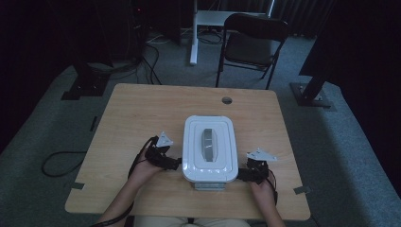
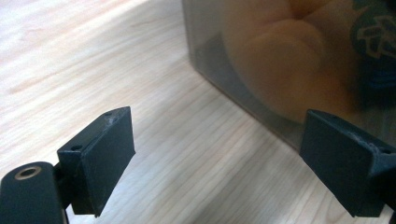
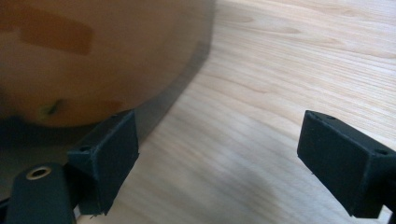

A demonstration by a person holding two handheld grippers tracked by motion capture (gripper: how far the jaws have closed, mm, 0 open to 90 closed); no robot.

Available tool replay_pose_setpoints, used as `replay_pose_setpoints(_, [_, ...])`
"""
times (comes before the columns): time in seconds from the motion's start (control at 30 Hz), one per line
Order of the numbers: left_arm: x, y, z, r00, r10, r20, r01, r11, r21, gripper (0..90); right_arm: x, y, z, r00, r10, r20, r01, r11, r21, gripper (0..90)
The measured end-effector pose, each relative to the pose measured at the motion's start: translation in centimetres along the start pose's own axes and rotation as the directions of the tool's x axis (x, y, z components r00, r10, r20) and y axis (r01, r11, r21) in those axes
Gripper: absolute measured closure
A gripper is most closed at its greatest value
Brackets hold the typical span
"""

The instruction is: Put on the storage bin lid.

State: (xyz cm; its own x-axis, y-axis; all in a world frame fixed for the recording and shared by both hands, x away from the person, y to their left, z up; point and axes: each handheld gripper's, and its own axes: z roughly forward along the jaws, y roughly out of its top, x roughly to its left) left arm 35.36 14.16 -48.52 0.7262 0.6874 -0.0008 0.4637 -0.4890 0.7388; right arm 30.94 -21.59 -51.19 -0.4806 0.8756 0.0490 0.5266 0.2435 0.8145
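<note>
White rounded-rectangular lidded plastic box point(image 1: 210, 149) with translucent walls, near front edge of pale woodgrain table point(image 1: 137, 113), left gripper point(image 1: 176, 164) and right gripper point(image 1: 242, 175) flanking it, both matte black jaws spread, empty.

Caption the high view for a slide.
Person's open left tongs and right tongs flank a white-lidded storage box on a wooden table.

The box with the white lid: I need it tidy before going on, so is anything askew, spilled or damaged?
Nothing stands out. The box sits square on the table, lid flat, nothing spilled. The left gripper and right gripper flank it, both open.
</note>
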Motion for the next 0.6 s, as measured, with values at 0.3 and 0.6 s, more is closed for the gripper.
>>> replay_pose_setpoints(0.3, [0.8,-0.7,-1.5,1.0,-0.001,-0.002,0.001,0.9989,-0.047,11.3,-1.8,0.4,-0.3,0.9987,0.028,0.043,-0.027,0.999,-0.016,12.3])
replay_pose_setpoints(0.6, [0.9,-1.8,-2.6,0.9998,-0.002,-0.018,0.001,0.9987,-0.05,11.3,-2.7,0.1,-0.9,0.9975,0.029,0.065,-0.027,0.999,-0.028,12.3])
